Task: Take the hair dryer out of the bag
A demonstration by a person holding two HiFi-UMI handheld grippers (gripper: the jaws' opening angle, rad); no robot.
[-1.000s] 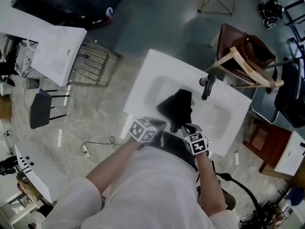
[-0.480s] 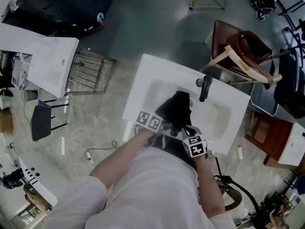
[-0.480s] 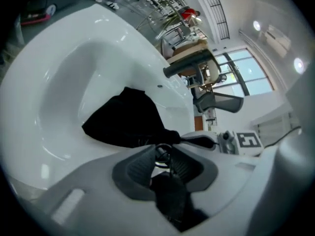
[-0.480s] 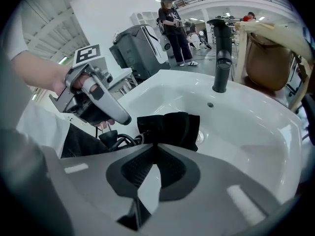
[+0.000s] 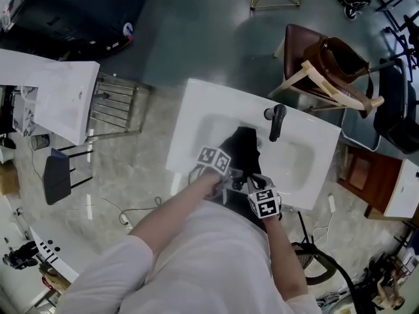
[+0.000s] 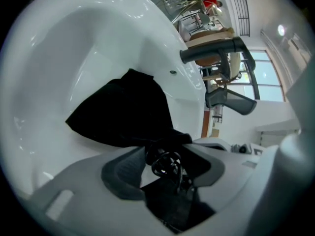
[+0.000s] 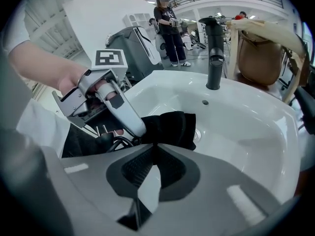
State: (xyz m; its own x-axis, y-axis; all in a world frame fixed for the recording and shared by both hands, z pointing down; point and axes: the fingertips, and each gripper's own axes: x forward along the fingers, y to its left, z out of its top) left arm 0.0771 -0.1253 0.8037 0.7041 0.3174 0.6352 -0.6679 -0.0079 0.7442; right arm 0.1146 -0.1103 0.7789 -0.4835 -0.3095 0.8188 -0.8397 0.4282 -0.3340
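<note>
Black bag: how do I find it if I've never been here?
Find the big white sink in the middle of the head view. Inside its basin, near the black faucet, lies the black bag: it is limp, crumpled cloth, while the faucet is a stiff post.

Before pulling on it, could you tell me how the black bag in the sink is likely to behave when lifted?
Probably floppy: the bag lies slumped and creased in the sink. Likely light and apt to slide on that glossy surface; the right gripper pinches its edge.
</note>
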